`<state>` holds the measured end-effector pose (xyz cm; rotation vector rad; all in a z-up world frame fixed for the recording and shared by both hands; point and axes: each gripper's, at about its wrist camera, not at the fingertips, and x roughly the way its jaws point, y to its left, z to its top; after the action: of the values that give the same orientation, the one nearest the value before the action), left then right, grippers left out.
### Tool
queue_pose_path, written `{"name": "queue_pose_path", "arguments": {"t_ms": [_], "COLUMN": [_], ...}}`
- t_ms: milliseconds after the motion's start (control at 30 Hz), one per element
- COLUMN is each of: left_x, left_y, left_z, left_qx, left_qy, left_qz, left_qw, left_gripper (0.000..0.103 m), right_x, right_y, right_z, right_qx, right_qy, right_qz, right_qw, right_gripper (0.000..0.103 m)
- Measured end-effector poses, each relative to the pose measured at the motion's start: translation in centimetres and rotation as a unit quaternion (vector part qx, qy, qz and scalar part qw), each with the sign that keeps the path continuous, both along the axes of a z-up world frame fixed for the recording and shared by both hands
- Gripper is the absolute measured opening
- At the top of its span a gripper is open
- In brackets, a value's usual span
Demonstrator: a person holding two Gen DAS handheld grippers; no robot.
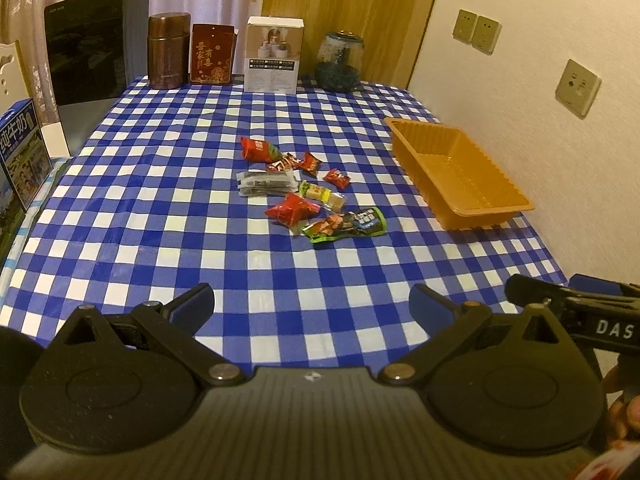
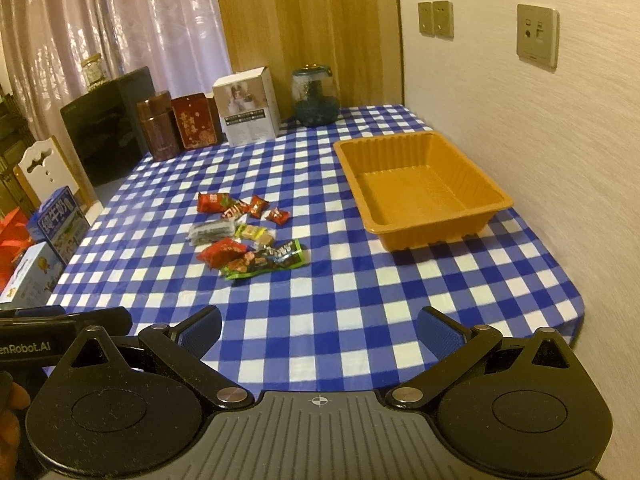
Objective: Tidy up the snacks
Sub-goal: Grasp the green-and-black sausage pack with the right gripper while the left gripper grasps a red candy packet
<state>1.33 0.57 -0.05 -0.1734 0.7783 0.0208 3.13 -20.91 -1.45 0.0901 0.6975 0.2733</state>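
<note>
Checked blue-white tablecloth [image 1: 200, 216], scattered snacks [image 1: 304, 192], orange tray [image 2: 420, 192], curtains [image 2: 132, 20]

Domestic room – likely dining corner of home. Table under blue-and-white checked tablecloth [image 1: 248, 264] pushed against cream wall with beige socket plates [image 2: 537, 36]. Pale pink curtains [image 2: 132, 20] and wooden door panel [image 1: 352, 12] behind. Household clutter at far edge – brown cylindrical canister [image 1: 168, 51], red gift tin [image 1: 212, 53], glass jar [image 1: 339, 62]. White carved chair back [image 2: 44, 170] at side.
</note>
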Motion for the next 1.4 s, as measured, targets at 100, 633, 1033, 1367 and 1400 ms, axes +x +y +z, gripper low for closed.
{"name": "queue_pose_path", "arguments": {"t_ms": [100, 633, 1033, 1367, 1400], "left_x": [1.1, 9.8, 15.9, 17.0, 17.0], "left_y": [0.9, 6.1, 9.4, 11.0, 11.1], "left_z": [-0.5, -4.9, -8.2, -9.5, -9.6], "left_qx": [0.001, 0.012, 0.011, -0.006, -0.008], "left_qy": [0.002, 0.028, 0.032, 0.039, 0.038], "left_qz": [0.003, -0.002, -0.004, 0.012, 0.013], "left_qw": [1.0, 0.9995, 0.9994, 0.9992, 0.9991], "left_gripper": [0.103, 0.097, 0.096, 0.096, 0.096], "right_x": [1.0, 8.5, 15.0, 18.1, 18.3], "right_y": [0.4, 4.6, 9.0, 11.6, 12.0], "right_z": [-0.5, -5.5, -10.8, -12.3, -12.4], "right_qx": [0.004, 0.063, 0.085, 0.068, 0.059], "right_qy": [0.002, 0.04, 0.077, 0.07, 0.066], "right_qz": [0.007, 0.007, -0.029, -0.067, -0.068], "right_qw": [1.0, 0.997, 0.993, 0.993, 0.994], "right_gripper": [0.103, 0.083, 0.073, 0.073, 0.073]}}
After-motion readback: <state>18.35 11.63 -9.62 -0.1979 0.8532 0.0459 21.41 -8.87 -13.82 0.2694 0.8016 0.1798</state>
